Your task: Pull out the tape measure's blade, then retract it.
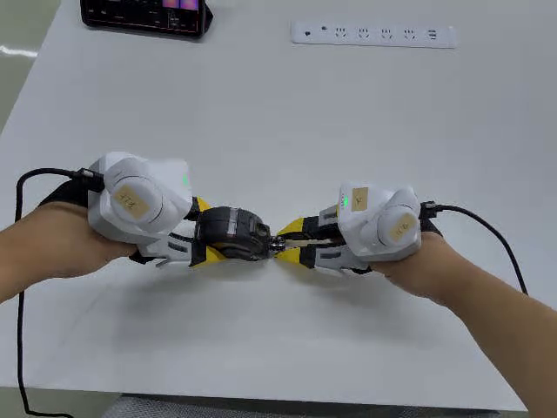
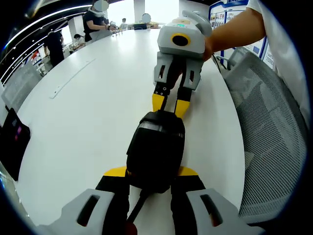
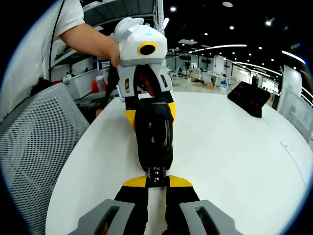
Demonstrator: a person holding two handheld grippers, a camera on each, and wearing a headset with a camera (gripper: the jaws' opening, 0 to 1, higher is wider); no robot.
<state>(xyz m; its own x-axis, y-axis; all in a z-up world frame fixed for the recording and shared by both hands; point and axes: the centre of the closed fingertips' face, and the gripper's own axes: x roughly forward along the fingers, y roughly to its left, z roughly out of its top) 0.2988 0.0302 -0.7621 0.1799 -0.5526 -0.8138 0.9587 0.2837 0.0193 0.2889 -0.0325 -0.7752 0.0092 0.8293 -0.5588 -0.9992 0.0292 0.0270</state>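
**Tape measure pinched from both ends**

In the head view the tape measure [image 1: 231, 233] is just below center, around 6 o'clock, over the white surface [image 1: 261, 113]. I can't tell if it's actually resting on it. The left gripper [image 1: 207, 233] comes in from 9 o'clock, clamped on the black case. The right gripper [image 1: 291, 244] comes in from 3 o'clock, jaws squeezed on the blade [image 1: 278, 244] tip, which is barely out of the case. The two grippers are nearly nose to nose. A power strip [image 1: 374, 35] sits up at 1 o'clock and a dark screen [image 1: 146, 13] at 11 o'clock, both well apart from the tape
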